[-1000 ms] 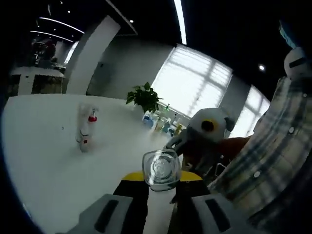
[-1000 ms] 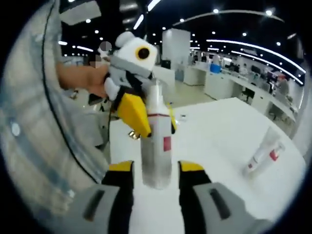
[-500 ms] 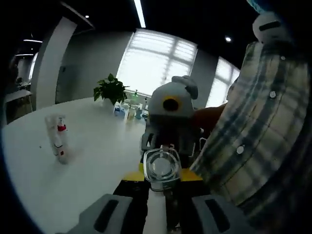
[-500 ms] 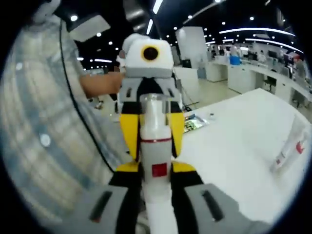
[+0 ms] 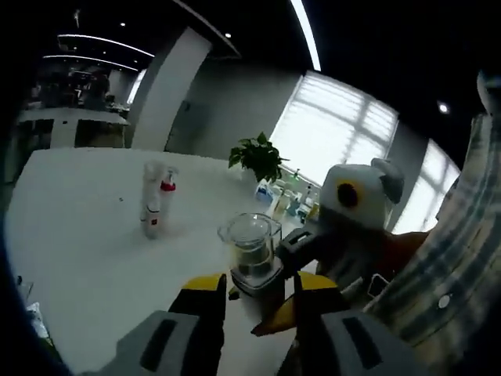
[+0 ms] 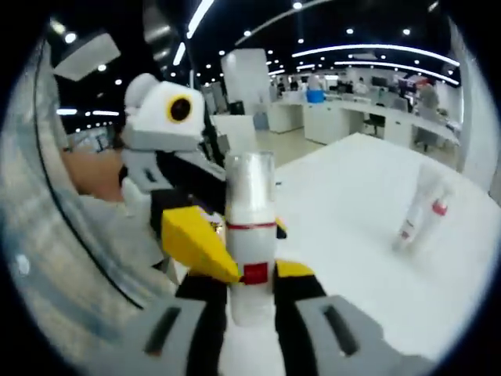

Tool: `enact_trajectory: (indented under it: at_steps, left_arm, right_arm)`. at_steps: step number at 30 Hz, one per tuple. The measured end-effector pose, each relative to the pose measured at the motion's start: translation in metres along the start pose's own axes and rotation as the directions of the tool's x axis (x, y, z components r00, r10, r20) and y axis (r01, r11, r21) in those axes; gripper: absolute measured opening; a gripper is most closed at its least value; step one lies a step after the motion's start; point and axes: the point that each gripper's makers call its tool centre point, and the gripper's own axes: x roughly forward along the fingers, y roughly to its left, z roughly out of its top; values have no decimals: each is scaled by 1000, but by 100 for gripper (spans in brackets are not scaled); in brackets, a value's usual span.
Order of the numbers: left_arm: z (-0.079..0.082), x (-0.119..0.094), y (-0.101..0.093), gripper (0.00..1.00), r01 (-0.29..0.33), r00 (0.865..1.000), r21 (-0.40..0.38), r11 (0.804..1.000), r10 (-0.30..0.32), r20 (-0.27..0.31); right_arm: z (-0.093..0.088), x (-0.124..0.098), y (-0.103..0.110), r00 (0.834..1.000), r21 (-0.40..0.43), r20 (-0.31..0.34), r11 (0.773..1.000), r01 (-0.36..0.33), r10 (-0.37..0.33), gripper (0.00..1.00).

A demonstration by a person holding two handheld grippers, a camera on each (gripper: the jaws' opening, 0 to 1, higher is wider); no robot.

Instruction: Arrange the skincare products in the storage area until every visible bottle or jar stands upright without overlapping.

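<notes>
A white bottle (image 6: 249, 251) with a red band and a clear cap stands between my right gripper's (image 6: 250, 274) jaws, which are shut on its body. My left gripper (image 6: 168, 117) comes in from the left of the right gripper view, its yellow jaws lying beside the bottle. In the left gripper view the same bottle (image 5: 252, 254) sits tilted between the left gripper's (image 5: 261, 286) jaws, which stand a little apart from its sides. The right gripper (image 5: 352, 200) reaches the bottle from the right. A white tube with a red cap (image 5: 154, 207) stands on the white table (image 5: 86, 251); the tube (image 6: 419, 211) also shows on the right of the right gripper view.
A potted plant (image 5: 258, 157) and several small bottles (image 5: 282, 204) stand at the table's far edge by the window. A person's checked sleeve (image 5: 462, 258) is close on the right. Office desks (image 6: 352, 110) lie beyond the table.
The left gripper's jaws have spread slightly and it has swung aside from the bottle, which now looks tilted to it. The right gripper keeps its hold, which closed within the last second.
</notes>
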Motion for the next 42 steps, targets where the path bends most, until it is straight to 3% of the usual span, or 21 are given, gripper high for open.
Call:
enact_trajectory:
  at_steps: [3,6,13,17,18,22,24,25,27,28,31,33,34,35,38,39,42]
  left_arm:
    - [5,5,-2,32,-18,998,-83,996,22,55]
    - [3,7,5,25,-75,996,-63,995,78,52]
    - [5,3,0,23,-26,999,-54,998,28,42]
    - [7,2,-3,23,12,999,-39,999,-10,37]
    - [6,2,-6,23,47,999,-31,998,-46,28]
    - [3,-3,-15,23,123,992,65,990,-121,-34]
    - [-1,-8,-24,23,203,977,105,974,-194,-89]
    - [0,-11,-26,23,229,971,159,960,-214,-108]
    - [-2,-17,-36,23,299,950,175,938,-276,-146]
    - [0,-21,-44,23,345,936,201,917,-320,-149]
    - [-1,-28,-56,23,416,906,220,882,-381,-184]
    - [-1,-28,-58,23,427,901,218,878,-392,-185]
    - [1,-28,-58,23,425,903,224,877,-392,-179]
    - [2,-27,-58,23,429,901,201,881,-399,-172]
    - [6,-23,-57,23,418,907,186,889,-396,-145]
    - [10,-20,-56,23,395,918,186,900,-379,-115]
    - [13,-17,-53,24,369,929,164,915,-358,-93]
  right_arm:
    - [-3,2,-5,998,-36,-19,998,59,-60,20]
    - [-4,1,-5,995,-63,-24,994,90,-92,20]
    - [-2,-2,-5,994,-74,-4,991,110,-110,20]
    - [0,-4,-3,998,-91,15,994,68,-67,20]
    - [0,-4,-2,999,-97,13,994,51,-50,21]
    - [-1,-8,9,999,-151,0,988,-45,45,25]
    - [-2,-10,19,993,-139,3,983,-119,121,29]
    - [-5,-13,25,985,-120,-14,978,-171,171,29]
    - [-11,-16,36,968,-113,-39,961,-252,249,29]
    - [-10,-17,40,961,-102,-30,956,-275,274,30]
    - [-6,-21,52,942,-63,3,940,-336,337,32]
    - [-2,-23,59,928,-48,27,928,-370,371,25]
    - [-1,-26,66,911,-24,33,912,-410,410,24]
    - [1,-24,60,930,2,44,931,-365,364,23]
    - [7,-24,56,939,6,73,942,-336,335,23]
    - [9,-22,53,947,10,86,950,-311,309,23]
    - [10,-19,46,966,1,87,969,-246,245,23]
